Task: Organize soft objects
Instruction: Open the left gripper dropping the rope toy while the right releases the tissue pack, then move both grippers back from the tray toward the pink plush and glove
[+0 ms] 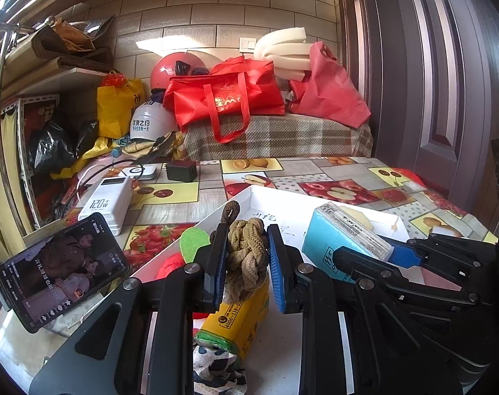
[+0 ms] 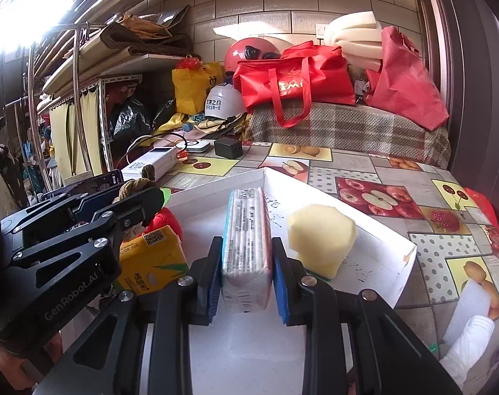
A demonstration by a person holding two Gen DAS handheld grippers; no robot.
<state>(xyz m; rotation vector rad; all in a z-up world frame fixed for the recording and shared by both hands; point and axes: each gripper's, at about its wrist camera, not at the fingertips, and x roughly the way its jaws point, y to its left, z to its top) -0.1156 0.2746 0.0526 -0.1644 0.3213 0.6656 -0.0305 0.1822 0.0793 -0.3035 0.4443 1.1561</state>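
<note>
Two grips are held: the knotted rope is pinched upright in the left gripper, and the tissue pack, long axis running forward between the fingers, is clamped by the right gripper above the white tray.

My left hand-held gripper pinches its blue-padded fingers onto a load, while my right hand-held gripper, just beside it, clamps its own; both point forward, side by side.
</note>
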